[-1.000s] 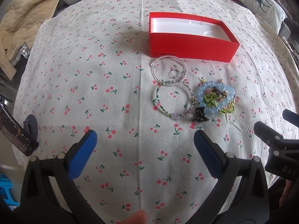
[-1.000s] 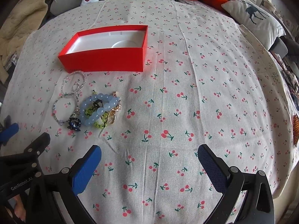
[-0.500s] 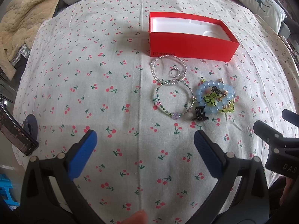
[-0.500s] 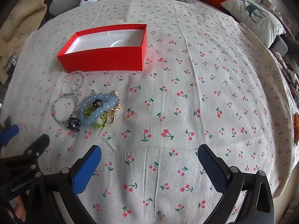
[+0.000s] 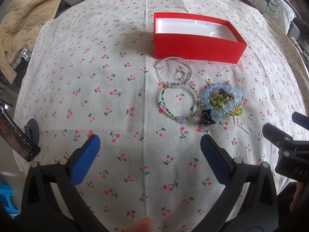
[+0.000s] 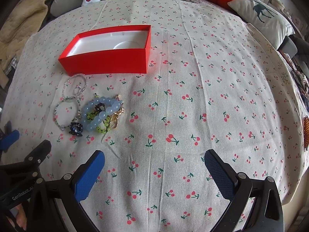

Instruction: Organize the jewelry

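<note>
Basically nothing has changed over the last second: both grippers hover in the same spots and no jewelry has shifted. Read: task not started, all pieces are outside the box, no approach committed yet.

Left gripper: fingers spread wide, nothing between them, hanging above bare cloth short of the jewelry. Right gripper: same, fingers wide apart and empty, off to the right of the pile.

Jewelry sits on the cherry-print cloth in front of the red box, which is open with a white tray inside and nothing in it:
- clear bead bracelet just beside the box's front wall, small ring inside its loop
- green bead bracelet overlapping the clear one's near edge
- blue bead bracelet tangled with yellow-green and gold bits
- dark charm at the near edge of the pile

Writing: "ONEPLUS" on the box front. "DAS…" on the right gripper body seen from the left view; "GenRobot.A…" on the left gripper body in the right view.
</note>
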Motion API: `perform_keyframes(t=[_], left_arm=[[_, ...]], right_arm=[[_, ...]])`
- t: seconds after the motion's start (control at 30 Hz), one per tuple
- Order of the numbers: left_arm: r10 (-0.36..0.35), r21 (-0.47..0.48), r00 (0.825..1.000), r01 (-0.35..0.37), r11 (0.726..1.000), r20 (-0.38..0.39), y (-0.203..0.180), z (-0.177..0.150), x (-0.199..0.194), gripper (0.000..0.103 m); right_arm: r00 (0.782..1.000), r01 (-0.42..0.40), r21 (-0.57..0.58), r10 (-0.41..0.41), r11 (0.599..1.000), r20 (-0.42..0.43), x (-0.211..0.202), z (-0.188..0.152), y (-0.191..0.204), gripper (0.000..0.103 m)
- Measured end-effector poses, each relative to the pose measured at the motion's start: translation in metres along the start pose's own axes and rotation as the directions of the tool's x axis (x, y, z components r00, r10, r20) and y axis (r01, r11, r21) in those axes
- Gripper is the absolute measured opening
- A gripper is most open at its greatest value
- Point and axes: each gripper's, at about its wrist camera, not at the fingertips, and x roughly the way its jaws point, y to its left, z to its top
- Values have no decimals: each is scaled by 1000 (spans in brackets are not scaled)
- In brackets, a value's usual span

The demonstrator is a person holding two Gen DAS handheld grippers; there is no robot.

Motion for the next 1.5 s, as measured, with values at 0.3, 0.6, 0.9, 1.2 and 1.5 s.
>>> perform_keyframes(t=[0.3, 0.6, 0.9, 1.2, 1.5], left_arm=[[0, 3, 1000, 0, 1000, -2, -1, 0, 0, 103], [-9, 14, 1000, 9, 1000, -7, -2, -1, -1, 103], [-16, 41, 1000, 16, 999, -15, -3, 9, -4, 103], [-30, 85, 999, 32, 996, -26, 11, 44, -5, 103], [-124, 22, 987, 127, 992, -105, 28, 71, 34, 78]], right_arm=[[1000, 1, 0, -1, 1000, -1, 0, 0, 1, 103], [1000, 7, -3, -7, 1000, -1, 0, 0, 0, 103], [1000, 5, -13, -6, 1000, -29, -2, 11, -5, 103], [994, -62, -47, 57, 997, -90, -9, 37, -1, 103], [976, -172, 54, 177, 984, -125, 24, 66, -9, 91]])
